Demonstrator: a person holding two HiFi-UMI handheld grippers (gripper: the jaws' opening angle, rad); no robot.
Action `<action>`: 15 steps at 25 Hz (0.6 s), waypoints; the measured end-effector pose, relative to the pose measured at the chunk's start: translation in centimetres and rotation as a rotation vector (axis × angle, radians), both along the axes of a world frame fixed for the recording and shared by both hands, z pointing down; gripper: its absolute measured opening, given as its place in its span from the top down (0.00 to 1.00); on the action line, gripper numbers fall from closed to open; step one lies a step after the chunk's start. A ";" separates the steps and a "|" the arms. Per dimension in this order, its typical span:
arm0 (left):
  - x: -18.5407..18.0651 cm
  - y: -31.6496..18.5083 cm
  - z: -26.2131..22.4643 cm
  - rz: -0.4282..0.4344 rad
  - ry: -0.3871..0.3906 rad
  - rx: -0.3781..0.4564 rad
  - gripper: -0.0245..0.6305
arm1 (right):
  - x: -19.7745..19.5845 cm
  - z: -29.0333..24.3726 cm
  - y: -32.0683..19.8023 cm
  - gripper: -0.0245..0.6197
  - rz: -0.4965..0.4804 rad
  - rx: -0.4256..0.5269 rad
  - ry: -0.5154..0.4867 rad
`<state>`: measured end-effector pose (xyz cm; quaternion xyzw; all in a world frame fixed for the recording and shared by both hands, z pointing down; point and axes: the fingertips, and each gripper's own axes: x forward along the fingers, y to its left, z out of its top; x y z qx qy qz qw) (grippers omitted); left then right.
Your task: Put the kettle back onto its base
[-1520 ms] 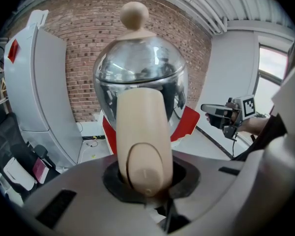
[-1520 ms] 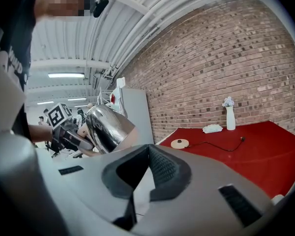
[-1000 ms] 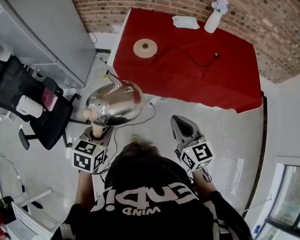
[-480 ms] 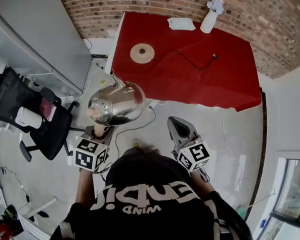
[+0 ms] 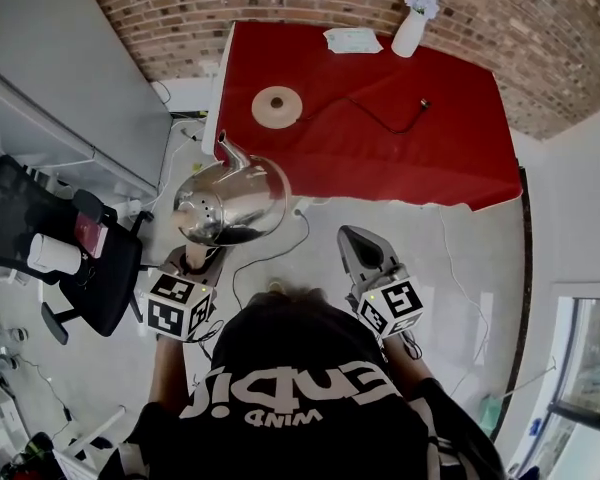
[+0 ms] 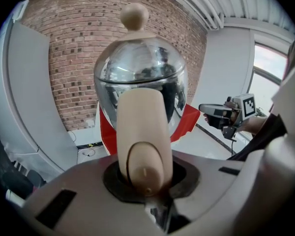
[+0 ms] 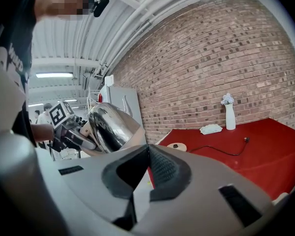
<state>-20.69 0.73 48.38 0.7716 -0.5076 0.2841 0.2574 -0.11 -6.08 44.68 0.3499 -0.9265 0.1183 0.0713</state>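
A shiny steel kettle [image 5: 232,202] with a beige lid knob hangs in the air just off the near-left corner of the red table [image 5: 450,158]. My left gripper [image 5: 196,258] is shut on the kettle's beige handle [image 6: 141,136], which fills the gap between the jaws in the left gripper view. The kettle's round beige base [image 5: 277,106] lies on the table's left part, with its black cable [image 5: 380,120] trailing right. My right gripper [image 5: 356,244] stays beside the kettle, to its right over the floor; its pads meet with nothing between them [image 7: 147,163].
A white vase [image 5: 409,30] with flowers and a folded cloth [image 5: 352,40] stand at the table's far edge by the brick wall. A grey cabinet [image 5: 50,88] and a black office chair [image 5: 75,258] are at the left. White cables lie on the floor below the kettle.
Both grippers and the kettle have moved toward the red table; the kettle's spout now reaches the table's near-left corner. The grip on the handle is the same.
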 end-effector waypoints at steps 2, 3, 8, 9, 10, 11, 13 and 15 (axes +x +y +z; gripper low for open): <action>-0.4 -1.0 0.0 0.016 0.001 -0.003 0.88 | 0.0 0.0 -0.7 0.93 0.021 -0.003 0.007; -0.6 -1.5 0.1 0.022 0.001 -0.005 0.88 | 0.1 0.1 -0.9 0.93 0.030 -0.005 0.009; -1.1 -3.3 0.5 0.029 -0.001 -0.019 0.88 | 0.1 0.2 -2.3 0.93 0.050 -0.012 0.007; -1.1 -3.7 0.6 0.030 -0.001 -0.021 0.88 | 0.1 0.3 -2.7 0.93 0.050 -0.013 0.007; -1.1 -4.2 0.6 0.030 0.000 -0.022 0.88 | 0.1 0.3 -3.2 0.93 0.048 -0.013 0.007; -1.1 -4.7 0.6 0.029 0.000 -0.021 0.88 | 0.1 0.3 -3.7 0.93 0.047 -0.012 0.007; -1.1 -5.9 0.7 0.025 -0.001 -0.020 0.88 | 0.1 0.3 -5.0 0.93 0.042 -0.008 0.005; -1.1 -7.0 0.9 0.018 -0.002 -0.025 0.88 | 0.1 0.3 -6.2 0.93 0.036 -0.006 0.003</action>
